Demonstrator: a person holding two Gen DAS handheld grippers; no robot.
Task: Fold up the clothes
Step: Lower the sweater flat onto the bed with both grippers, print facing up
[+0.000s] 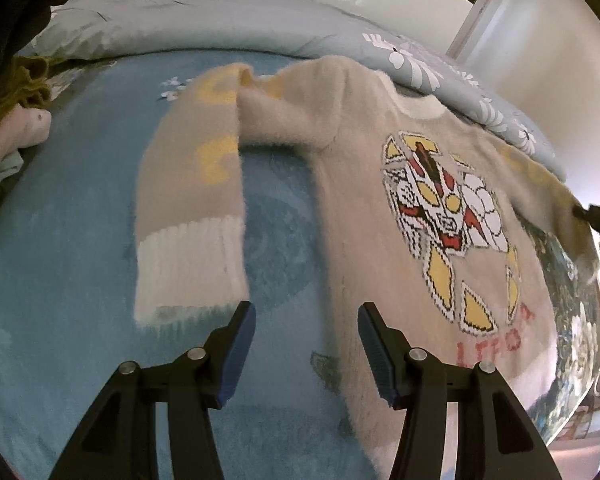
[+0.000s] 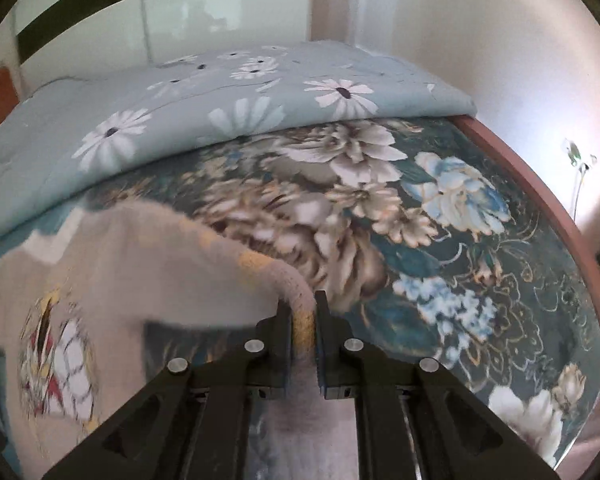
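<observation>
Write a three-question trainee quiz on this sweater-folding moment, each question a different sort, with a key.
1. True or false: the right gripper is shut on a sleeve of the sweater.
2. Multiple choice: the left gripper is A) clamped on the hem, B) open and holding nothing, C) shut on the collar.
3. Fill in the blank: the other sleeve, doubled back at the shoulder, ends in a ribbed ____ cuff.

Key: 1 true; 2 B; 3 white.
</observation>
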